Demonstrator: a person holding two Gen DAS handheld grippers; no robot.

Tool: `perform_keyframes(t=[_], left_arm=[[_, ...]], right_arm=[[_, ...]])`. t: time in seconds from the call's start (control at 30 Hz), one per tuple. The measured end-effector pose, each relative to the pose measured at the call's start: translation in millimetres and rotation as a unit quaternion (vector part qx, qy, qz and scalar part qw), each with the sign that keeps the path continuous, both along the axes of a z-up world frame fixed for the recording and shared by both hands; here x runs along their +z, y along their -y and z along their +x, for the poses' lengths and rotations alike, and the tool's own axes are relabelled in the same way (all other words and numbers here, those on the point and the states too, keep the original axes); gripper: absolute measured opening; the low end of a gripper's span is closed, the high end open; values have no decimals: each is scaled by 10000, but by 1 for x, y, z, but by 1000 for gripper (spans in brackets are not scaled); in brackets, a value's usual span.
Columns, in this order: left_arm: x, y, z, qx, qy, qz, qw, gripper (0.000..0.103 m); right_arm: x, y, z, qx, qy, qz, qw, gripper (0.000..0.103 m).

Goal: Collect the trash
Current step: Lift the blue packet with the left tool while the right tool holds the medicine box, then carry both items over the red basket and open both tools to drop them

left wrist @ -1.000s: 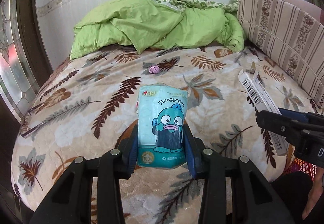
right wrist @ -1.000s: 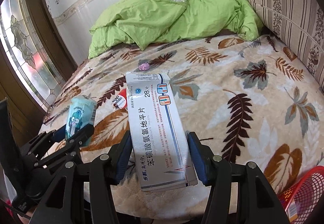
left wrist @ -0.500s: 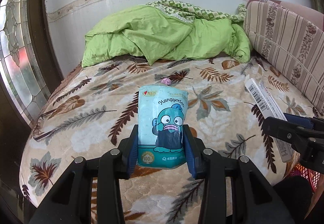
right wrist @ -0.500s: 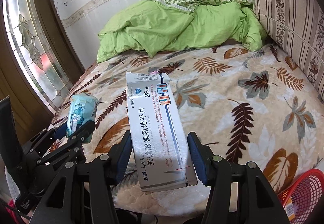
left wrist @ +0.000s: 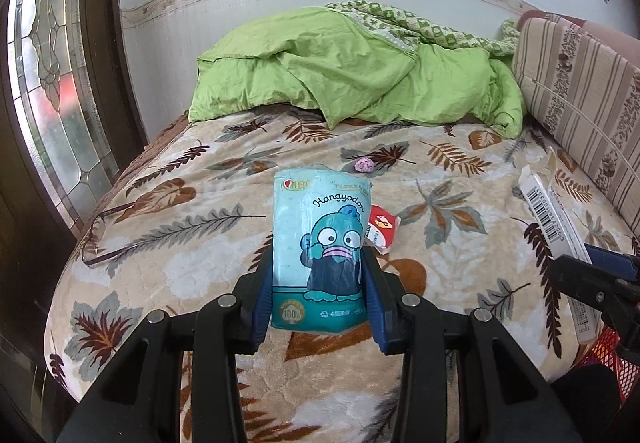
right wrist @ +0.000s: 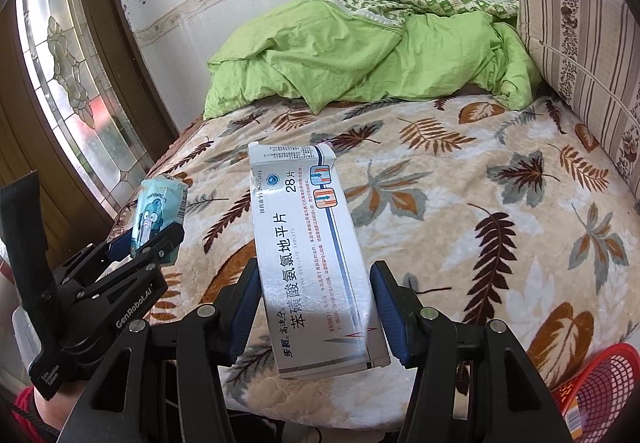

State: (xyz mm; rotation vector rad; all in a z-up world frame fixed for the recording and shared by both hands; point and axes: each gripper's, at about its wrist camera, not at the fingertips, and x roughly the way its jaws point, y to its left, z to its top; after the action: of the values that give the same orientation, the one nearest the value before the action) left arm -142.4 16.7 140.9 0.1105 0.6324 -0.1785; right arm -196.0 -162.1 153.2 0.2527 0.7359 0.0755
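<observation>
My left gripper (left wrist: pixel 318 291) is shut on a teal tissue pack (left wrist: pixel 320 243) printed with a cartoon fish, held upright above the bed. My right gripper (right wrist: pixel 316 307) is shut on a long white medicine box (right wrist: pixel 308 251), its open flap end pointing away. Each gripper shows in the other's view: the left gripper (right wrist: pixel 154 239) with the tissue pack (right wrist: pixel 158 209) at the left, the medicine box (left wrist: pixel 556 235) at the right edge. On the leaf-patterned blanket (left wrist: pixel 160 227) lie a red and white wrapper (left wrist: pixel 382 229) and a small pink crumpled ball (left wrist: pixel 364 165).
A red mesh basket (right wrist: pixel 596 391) stands below the bed's near right corner. A rumpled green duvet (left wrist: pixel 360 83) fills the far end of the bed, a striped headboard cushion (left wrist: pixel 580 91) the right side. A stained-glass door (left wrist: pixel 52 83) stands at the left.
Both grippers have risen and pulled back from the bed with their loads. The red and white wrapper has come into sight from behind the tissue pack.
</observation>
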Motion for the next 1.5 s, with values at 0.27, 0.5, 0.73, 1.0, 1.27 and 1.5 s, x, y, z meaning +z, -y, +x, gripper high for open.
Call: perform_keyframes(t=[0.27, 0.5, 0.73, 1.0, 1.27, 1.5], left_arm=[[-1, -7, 3, 54, -30, -58, 10000, 39], [-3, -3, 2, 9, -35, -36, 10000, 39], [-3, 8, -2, -71, -33, 12, 10000, 39], [-1, 20, -8, -215, -38, 38, 9998, 39], [5, 46, -16, -657, -126, -78, 9977, 39], [11, 117, -48, -1930, -358, -307, 9801, 39]], right_arm=[[-1, -6, 3, 61, -18, 2, 10000, 59], [-2, -2, 3, 1, -43, 16, 10000, 59], [-3, 4, 0, -75, -40, 64, 9999, 59], [-3, 15, -5, -192, -19, 148, 9997, 59], [-3, 39, -22, -440, -8, 271, 9987, 59], [-7, 108, -84, -1274, -81, 470, 9907, 59]])
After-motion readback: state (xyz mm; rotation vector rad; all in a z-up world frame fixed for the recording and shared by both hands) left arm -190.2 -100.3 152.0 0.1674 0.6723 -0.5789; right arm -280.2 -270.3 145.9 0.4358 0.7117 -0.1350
